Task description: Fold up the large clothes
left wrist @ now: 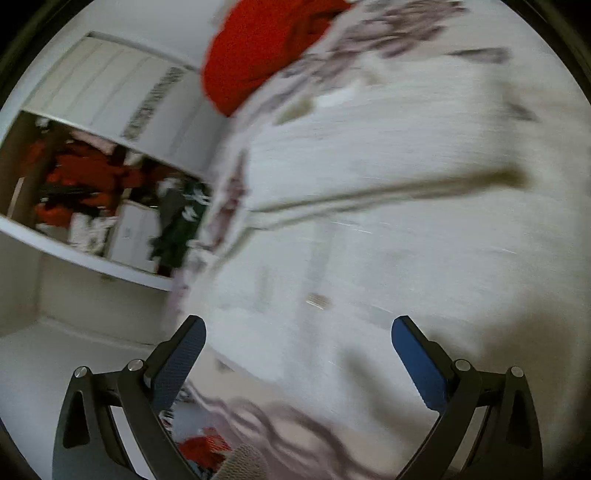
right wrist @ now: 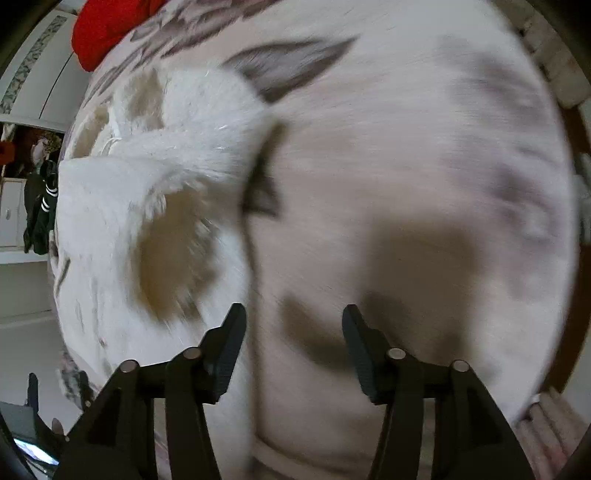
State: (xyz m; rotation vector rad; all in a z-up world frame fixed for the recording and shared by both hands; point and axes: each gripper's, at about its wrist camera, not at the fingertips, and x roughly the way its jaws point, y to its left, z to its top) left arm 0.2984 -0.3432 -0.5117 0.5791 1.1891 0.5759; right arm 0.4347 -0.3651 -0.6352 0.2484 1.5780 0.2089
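A large white fluffy garment [left wrist: 369, 240] lies spread on a bed and fills most of the blurred left wrist view. My left gripper [left wrist: 299, 325] hovers over it, its blue pads [left wrist: 417, 358] wide apart with nothing between them. In the right wrist view the same white garment [right wrist: 147, 184] covers the left half, with its edge running down toward the left finger. My right gripper [right wrist: 293, 314] points steeply down at the pale pink bed sheet [right wrist: 406, 184] beside that edge. Its jaws stand apart and hold nothing.
A red garment [left wrist: 258, 48] is bunched at the far end of the bed, also visible as a red heap [right wrist: 107, 26]. An open wardrobe shelf [left wrist: 92, 184] stuffed with clothes and a hanging dark green garment [left wrist: 177, 229] are on the left. The bed's brown frame [right wrist: 576, 147] curves along the right.
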